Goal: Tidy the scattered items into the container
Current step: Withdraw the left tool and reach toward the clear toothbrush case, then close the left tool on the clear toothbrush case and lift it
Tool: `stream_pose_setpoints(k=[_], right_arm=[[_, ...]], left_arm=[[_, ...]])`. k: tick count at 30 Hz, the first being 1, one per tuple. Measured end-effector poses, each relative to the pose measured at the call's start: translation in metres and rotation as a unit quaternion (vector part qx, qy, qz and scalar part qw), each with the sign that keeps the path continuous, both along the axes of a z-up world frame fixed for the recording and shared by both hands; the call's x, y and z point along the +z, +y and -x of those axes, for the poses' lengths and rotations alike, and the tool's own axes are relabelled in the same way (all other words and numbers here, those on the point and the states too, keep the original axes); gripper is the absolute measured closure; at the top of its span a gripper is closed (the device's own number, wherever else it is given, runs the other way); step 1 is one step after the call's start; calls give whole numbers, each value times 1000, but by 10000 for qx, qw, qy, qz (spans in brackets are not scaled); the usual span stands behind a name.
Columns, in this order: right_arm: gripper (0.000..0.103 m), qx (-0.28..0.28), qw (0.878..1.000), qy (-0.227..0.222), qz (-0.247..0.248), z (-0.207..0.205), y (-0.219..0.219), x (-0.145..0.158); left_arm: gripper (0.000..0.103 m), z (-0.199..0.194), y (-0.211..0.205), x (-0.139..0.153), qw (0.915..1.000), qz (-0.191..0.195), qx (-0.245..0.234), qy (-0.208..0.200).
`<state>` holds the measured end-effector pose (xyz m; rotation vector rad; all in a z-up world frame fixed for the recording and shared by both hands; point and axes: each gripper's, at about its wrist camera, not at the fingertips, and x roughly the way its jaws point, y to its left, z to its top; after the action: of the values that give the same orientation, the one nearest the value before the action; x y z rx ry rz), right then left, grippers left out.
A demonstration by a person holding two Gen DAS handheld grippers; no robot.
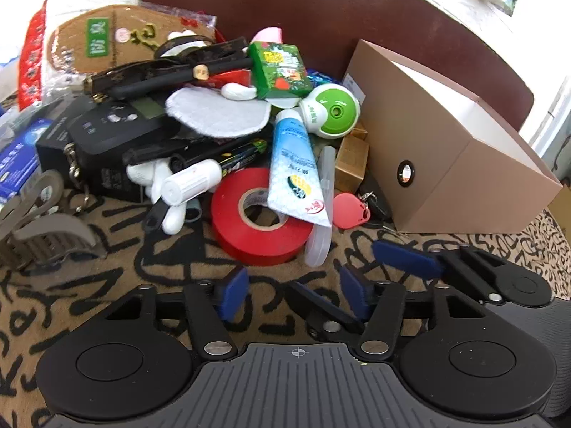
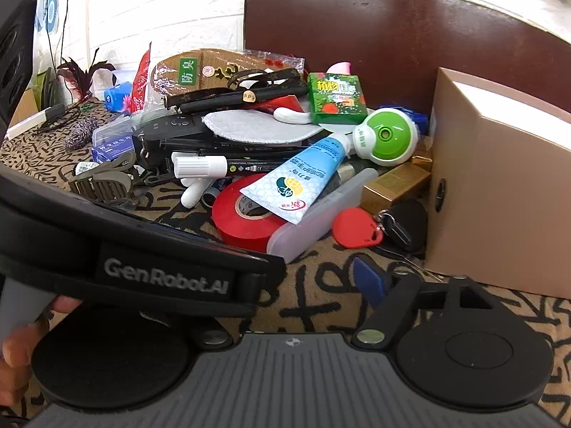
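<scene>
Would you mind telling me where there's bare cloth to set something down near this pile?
Bare patterned cloth lies in front of the red tape roll, between it and the left gripper. The strip along the tan box's front is also bare. Behind the tape, items overlap right up to the box.

Looks like a home in front of my claws, patterned tan cloth (image 1: 107,285) over the table, dark wooden chair back (image 2: 410,35), white brick-look wall (image 2: 160,10), heap of household odds like toothpaste tube (image 1: 291,164), red tape roll (image 1: 257,224), shoe insoles (image 2: 214,67)
</scene>
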<state>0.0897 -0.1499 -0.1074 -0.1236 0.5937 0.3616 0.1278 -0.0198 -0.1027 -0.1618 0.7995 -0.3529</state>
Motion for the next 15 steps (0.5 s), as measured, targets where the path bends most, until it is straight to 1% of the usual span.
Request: stream_pose_setpoints(k=[2, 3, 4, 5, 6, 8, 11, 12, 13, 15], right_arm=[[32, -21, 10000, 39, 9, -4, 2, -1], [32, -39, 10000, 66, -1, -7, 2, -2], [34, -59, 9999, 100, -12, -8, 2, -3], [37, -83, 9999, 127, -17, -10, 2, -3], [41, -105, 9998, 148, -18, -11, 1, -4], [44, -147, 9998, 124, -28, -12, 0, -3], [45, -203, 9998, 73, 10, -12, 0, -3], [47, -233, 9997, 30, 45, -11, 1, -2], [49, -264, 9996, -6, 64, -11, 0, -2], [50, -361, 9993, -27, 47, -10, -3, -1]], left_arm=[[40, -3, -3, 1, 9999, -21, -104, -21], [43, -5, -4, 1, 9999, -26, -144, 7], [44, -7, -5, 1, 9998, -5, -162, 66], [46, -9, -5, 0, 9997, 57, -203, 119], [49, -11, -5, 0, 9995, 127, -244, 163], [51, -12, -4, 0, 9992, 208, -278, 179], [51, -15, -4, -1, 9988, 316, -267, 251], [51, -15, -5, -1, 9986, 354, -276, 270], [50, -15, -6, 0, 9985, 391, -296, 260], [48, -15, -9, 1, 9984, 396, -340, 211]])
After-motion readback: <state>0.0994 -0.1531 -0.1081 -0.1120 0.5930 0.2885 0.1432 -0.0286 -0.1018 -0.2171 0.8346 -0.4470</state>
